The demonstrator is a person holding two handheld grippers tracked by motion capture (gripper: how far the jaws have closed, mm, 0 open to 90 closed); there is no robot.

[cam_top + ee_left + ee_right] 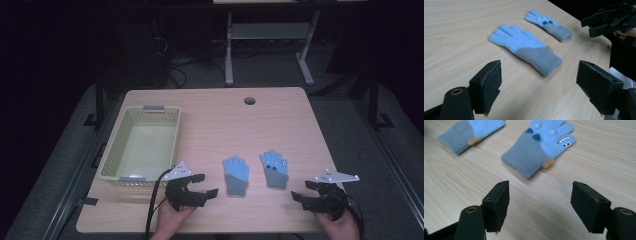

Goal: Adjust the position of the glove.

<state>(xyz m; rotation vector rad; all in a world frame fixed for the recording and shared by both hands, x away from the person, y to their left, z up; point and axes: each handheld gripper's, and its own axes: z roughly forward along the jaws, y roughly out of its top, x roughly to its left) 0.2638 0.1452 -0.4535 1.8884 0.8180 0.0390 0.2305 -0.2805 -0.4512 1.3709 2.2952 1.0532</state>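
A: From the left: a basket [141, 145] on the table [210, 107], then the left gripper [197, 186], jaws apart and empty, then two gloves side by side at the near edge, then the right gripper [305, 191], also released.

B: How will they handle?

A: The left glove [235, 175] and right glove [273, 169] look soft, light and floppy; I'd pinch each at its grey cuff. Their undersides are hidden.

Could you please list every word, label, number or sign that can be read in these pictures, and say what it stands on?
There is no readable text anywhere.
The plain glove carries none.
The monster-face glove has stitched eyes and teeth, not letters.
The basket has grey clips on its rim, with nothing legible on them.
The grey plates on the left tongs and right tongs show small dots, no writing.
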